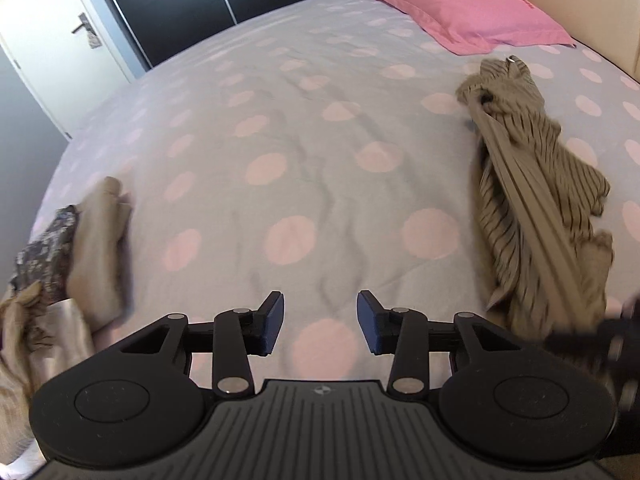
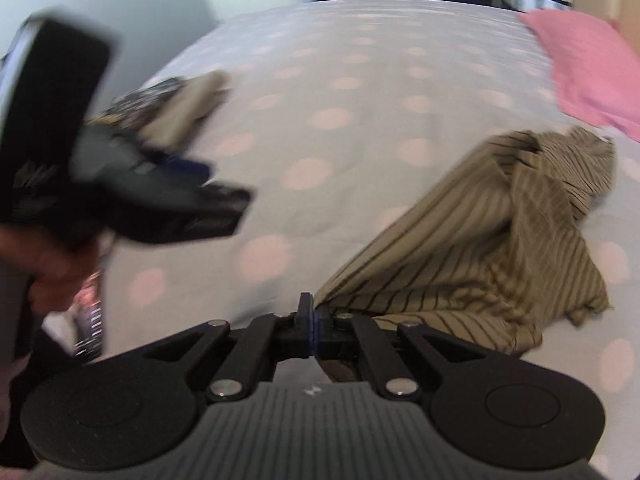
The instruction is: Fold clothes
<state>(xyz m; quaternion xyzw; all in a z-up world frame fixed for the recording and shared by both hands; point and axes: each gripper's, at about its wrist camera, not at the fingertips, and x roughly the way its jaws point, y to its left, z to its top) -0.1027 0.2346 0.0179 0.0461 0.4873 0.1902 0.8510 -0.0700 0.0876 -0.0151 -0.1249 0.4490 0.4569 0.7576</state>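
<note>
soft even daylight, no harsh shadows, heavy fisheye bending at the edges, dark vignette corners, left tongs (image 2: 192,184) smeared by motion blur at frame left

striped garment (image 1: 536,184) right on the bed (image 1: 304,128), clothes pile (image 1: 72,248) left, pillow (image 1: 460,4) behind

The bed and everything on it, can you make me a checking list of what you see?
Surface: grey bedspread with pink dots, wrinkled.
Job's things: olive striped garment, crumpled, one edge pulled taut.
Clutter: pile of beige and dark patterned clothes at the bed's left edge; pink pillow.
Grippers: left gripper jaws open, empty; right gripper jaws shut on the striped garment.
Cables: nothing seen.
Surroundings: white door, dark wardrobe.
</note>
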